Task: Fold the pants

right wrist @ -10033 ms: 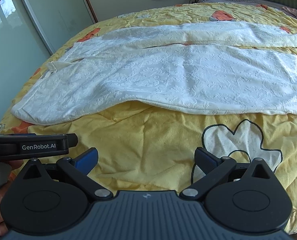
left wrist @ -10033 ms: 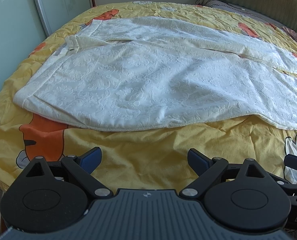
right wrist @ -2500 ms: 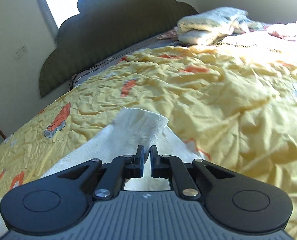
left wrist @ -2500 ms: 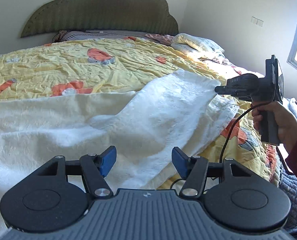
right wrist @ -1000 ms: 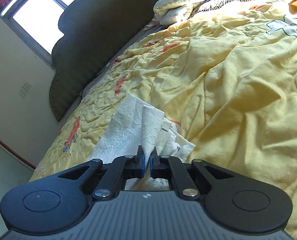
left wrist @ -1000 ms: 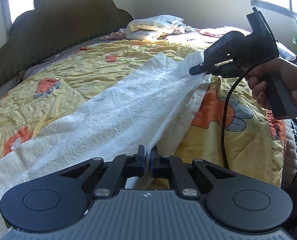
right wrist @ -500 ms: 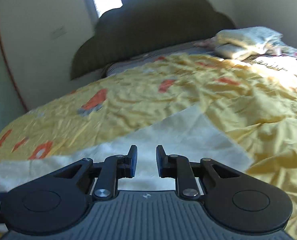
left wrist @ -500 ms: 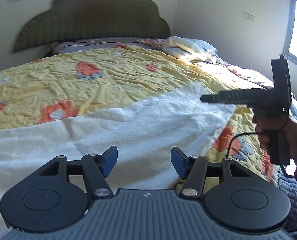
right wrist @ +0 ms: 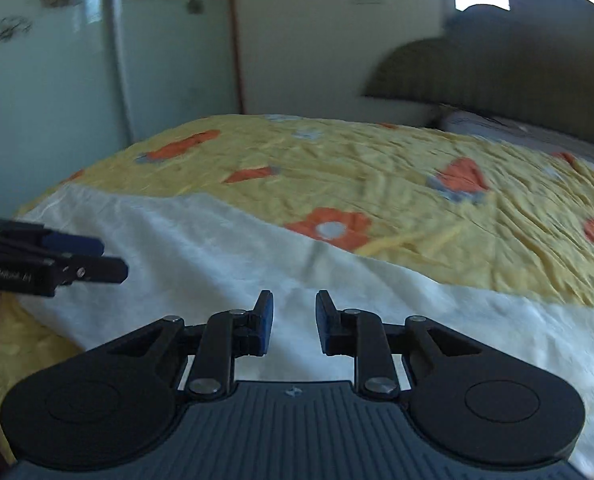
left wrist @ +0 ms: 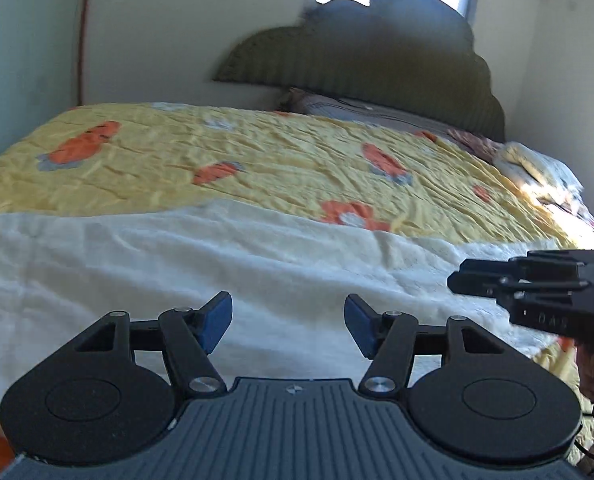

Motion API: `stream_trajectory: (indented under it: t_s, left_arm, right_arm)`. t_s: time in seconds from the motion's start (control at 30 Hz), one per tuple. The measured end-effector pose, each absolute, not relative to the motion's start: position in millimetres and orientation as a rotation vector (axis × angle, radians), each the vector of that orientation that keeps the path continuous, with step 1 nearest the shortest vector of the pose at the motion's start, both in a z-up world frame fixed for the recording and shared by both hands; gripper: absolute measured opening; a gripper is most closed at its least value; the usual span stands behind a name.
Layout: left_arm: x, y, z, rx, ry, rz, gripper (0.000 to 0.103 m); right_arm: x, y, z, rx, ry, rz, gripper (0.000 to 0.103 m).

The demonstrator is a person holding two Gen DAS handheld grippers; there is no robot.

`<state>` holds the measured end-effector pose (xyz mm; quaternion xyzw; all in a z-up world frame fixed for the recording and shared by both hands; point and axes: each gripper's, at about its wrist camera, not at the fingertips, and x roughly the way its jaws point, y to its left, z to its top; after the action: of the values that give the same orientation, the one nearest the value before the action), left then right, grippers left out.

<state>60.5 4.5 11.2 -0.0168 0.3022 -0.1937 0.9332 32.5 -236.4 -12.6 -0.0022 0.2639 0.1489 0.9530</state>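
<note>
While the white pants lie flat on the yellow bedspread, their long axis crosses the frame from left to right. Left claw gapes wide and right claw narrowly; both are empty. Lettering on either is too blurred to read.

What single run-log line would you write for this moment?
step: fold pants | left claw: open, empty | right claw: open, empty | pants: flat on quilt, ungripped
</note>
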Motion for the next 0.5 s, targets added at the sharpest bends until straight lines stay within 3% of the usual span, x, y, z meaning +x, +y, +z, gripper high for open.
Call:
stream_trajectory:
  t_s: [0.33,0.5]
  left_arm:
    - [40.7,189.6,28.9,-0.424,0.625,0.072,0.066]
    - [39.3,230.2,21.5,-0.586,0.661,0.096,0.066]
  right_arm:
    - [28.7,-32.2,0.2,-0.384,0.382,0.848,0.025]
    - [21.6,10.6,-11.1,-0.460,0.377,0.916,0.025]
